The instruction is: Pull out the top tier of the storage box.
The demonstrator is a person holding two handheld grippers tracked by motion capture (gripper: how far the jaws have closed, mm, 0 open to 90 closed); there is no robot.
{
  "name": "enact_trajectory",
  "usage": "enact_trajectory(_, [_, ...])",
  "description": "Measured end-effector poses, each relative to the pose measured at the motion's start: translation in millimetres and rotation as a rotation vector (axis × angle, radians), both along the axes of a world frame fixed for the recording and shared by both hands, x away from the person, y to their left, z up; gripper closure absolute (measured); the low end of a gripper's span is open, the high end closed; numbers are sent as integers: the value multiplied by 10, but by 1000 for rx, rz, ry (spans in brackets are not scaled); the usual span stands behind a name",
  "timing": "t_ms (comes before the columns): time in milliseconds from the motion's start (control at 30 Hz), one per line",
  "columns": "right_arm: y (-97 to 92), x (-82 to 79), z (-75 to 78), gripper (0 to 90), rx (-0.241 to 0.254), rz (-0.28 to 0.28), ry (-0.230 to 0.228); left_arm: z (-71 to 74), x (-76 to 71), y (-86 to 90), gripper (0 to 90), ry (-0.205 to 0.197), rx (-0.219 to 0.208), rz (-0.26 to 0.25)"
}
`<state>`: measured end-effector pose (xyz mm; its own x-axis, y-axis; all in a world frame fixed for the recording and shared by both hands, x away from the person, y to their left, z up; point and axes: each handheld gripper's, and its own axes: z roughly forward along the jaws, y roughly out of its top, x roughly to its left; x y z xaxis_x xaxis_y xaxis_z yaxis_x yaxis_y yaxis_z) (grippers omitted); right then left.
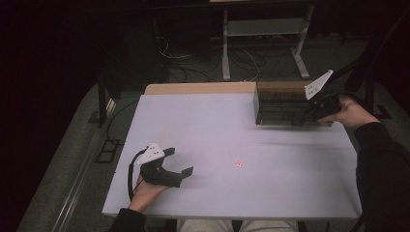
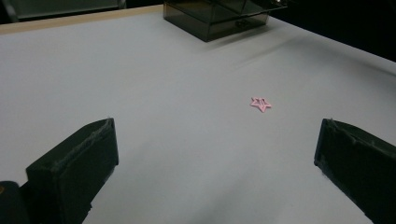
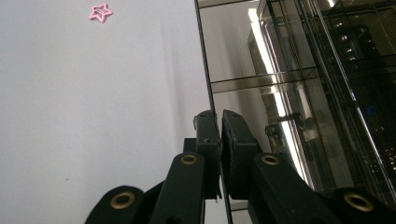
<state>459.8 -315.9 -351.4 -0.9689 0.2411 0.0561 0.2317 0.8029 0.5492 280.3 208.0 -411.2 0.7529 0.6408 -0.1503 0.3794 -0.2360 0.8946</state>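
My right tongs (image 1: 309,116) are at the far right corner of the table (image 1: 203,125), clenched on the near edge of the smoked clear drawer box (image 1: 280,108). In the right gripper view the two black jaws stand pressed nearly together with a thin dark panel edge of the box running up between them, so I read them as gripping that edge; I cannot tell which part of the box it is. The box sits against the table's far edge, next to a strip of bare wood (image 1: 200,88) that borders the white top.

My left tongs (image 1: 181,162) rest near the table's near left corner, released, jaws spread wide with nothing between them. They point across the table toward a small pink star (image 1: 238,164), which lies flat on the white surface near the middle of the near half, just beyond the left tongs and well apart from the box and the right tongs. Nothing lies between the star and the left tongs.
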Motion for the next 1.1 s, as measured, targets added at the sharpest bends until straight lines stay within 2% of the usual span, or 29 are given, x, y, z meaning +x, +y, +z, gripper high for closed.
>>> enact_trajectory(800, [-11,-99,-24,866,11,38,59,0,0,-4,0,-1,3,-3])
enact_trajectory(1100, [-27,-139,-28,847,15,-5,52,0,1,-8,0,0,-2,-4])
